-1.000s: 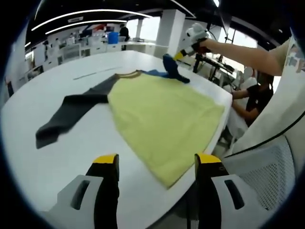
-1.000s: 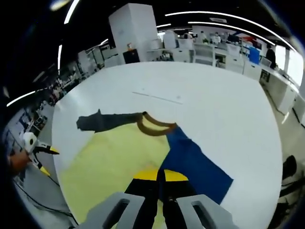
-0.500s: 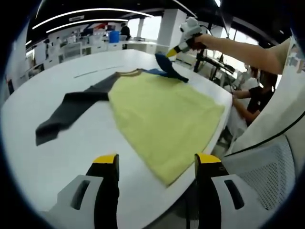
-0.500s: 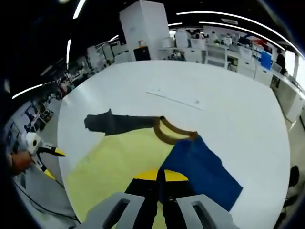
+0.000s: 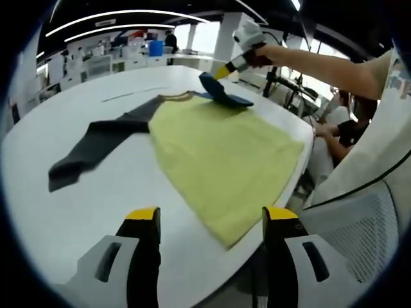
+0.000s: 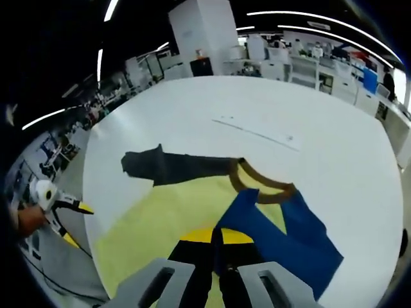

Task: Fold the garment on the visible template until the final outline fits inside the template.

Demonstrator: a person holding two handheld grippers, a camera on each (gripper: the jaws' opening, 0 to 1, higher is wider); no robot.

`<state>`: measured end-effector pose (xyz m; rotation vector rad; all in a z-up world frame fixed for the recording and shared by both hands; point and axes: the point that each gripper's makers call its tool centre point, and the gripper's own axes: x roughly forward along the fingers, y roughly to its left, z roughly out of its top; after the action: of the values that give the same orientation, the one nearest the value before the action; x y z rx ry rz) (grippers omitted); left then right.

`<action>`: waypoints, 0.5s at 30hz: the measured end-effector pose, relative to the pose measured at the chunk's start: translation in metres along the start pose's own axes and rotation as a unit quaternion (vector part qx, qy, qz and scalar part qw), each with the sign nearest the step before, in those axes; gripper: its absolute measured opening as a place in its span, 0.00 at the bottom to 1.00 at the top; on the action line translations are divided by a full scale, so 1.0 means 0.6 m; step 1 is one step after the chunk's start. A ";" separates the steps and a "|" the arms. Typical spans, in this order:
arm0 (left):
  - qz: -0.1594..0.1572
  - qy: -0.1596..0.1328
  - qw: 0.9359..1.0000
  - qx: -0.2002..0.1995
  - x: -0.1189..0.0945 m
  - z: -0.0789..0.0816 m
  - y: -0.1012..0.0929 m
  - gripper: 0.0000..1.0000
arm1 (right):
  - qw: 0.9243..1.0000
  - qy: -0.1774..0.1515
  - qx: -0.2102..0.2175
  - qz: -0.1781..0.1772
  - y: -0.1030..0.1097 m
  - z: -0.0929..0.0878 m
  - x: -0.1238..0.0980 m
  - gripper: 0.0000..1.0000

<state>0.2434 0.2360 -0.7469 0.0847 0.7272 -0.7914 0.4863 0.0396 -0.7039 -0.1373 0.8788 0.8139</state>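
Left gripper view: we see the garment (image 5: 218,154) spread flat on the white table (image 5: 77,212), the left gripper (image 5: 209,221) with jaws apart over the near edge, and the right gripper (image 5: 225,67) clamped on the lifted blue sleeve (image 5: 218,93).

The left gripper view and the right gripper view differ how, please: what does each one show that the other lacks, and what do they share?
The left gripper view alone shows the yellow body's hem at the table edge and a seated person beyond. The right gripper view alone shows the brown collar as a full curve. Both share the white table, grey sleeve, blue sleeve, open left hand-held gripper and right hand-held gripper shut on the blue sleeve.
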 end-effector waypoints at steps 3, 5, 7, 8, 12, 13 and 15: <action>0.001 0.000 1.000 -0.001 0.000 -0.001 0.002 0.61 | 1.000 -0.003 0.001 0.008 0.012 0.008 0.011 0.00; 0.001 0.000 1.000 -0.002 0.000 -0.002 0.002 0.61 | 1.000 -0.003 0.001 0.012 0.021 0.012 0.020 0.00; 0.002 0.001 1.000 -0.003 -0.001 -0.003 0.004 0.61 | 1.000 -0.002 0.001 0.018 0.030 0.015 0.029 0.00; 0.002 0.002 1.000 -0.003 -0.001 -0.004 0.005 0.61 | 1.000 -0.001 0.001 0.020 0.035 0.017 0.033 0.00; 0.004 0.000 1.000 -0.005 -0.002 -0.002 0.007 0.61 | 1.000 0.000 0.000 0.031 0.052 0.023 0.051 0.00; 0.004 0.000 1.000 -0.005 -0.002 -0.002 0.008 0.61 | 0.999 0.000 0.000 0.032 0.055 0.024 0.054 0.00; 0.005 0.000 1.000 -0.005 -0.003 -0.002 0.009 0.61 | 0.999 0.001 0.000 0.036 0.062 0.026 0.061 0.00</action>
<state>0.2457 0.2413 -0.7476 0.0786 0.7297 -0.7773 0.4841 0.0936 -0.7129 -0.1070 0.8908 0.8804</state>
